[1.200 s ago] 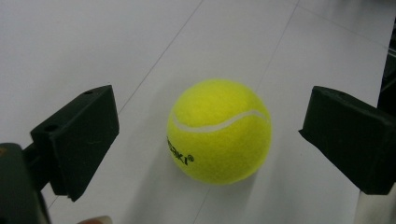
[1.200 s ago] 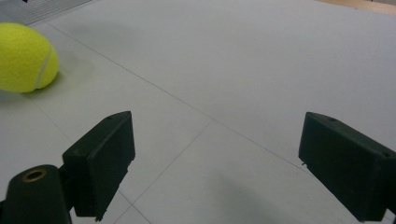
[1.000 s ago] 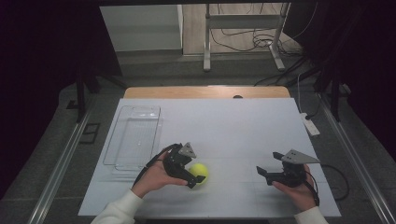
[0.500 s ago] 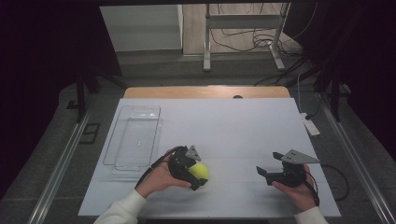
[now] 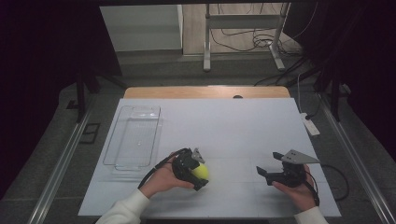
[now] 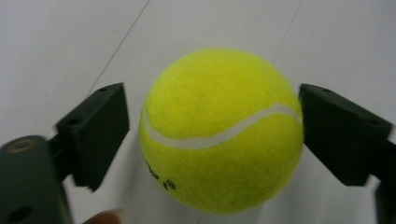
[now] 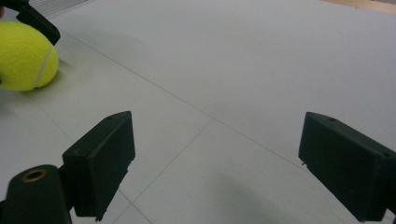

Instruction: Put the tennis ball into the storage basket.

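Now my left gripper (image 5: 198,173) has just been closing round the tennis ball (image 5: 201,172) on the white table (image 5: 243,130); right pad touching, left pad a sliver off. Right gripper (image 5: 265,172) wide open, empty, well apart.

The high view looks forward and down over the table (image 5: 243,121); both gripper views sit low, close. All 3 share the tennis ball (image 5: 201,173).
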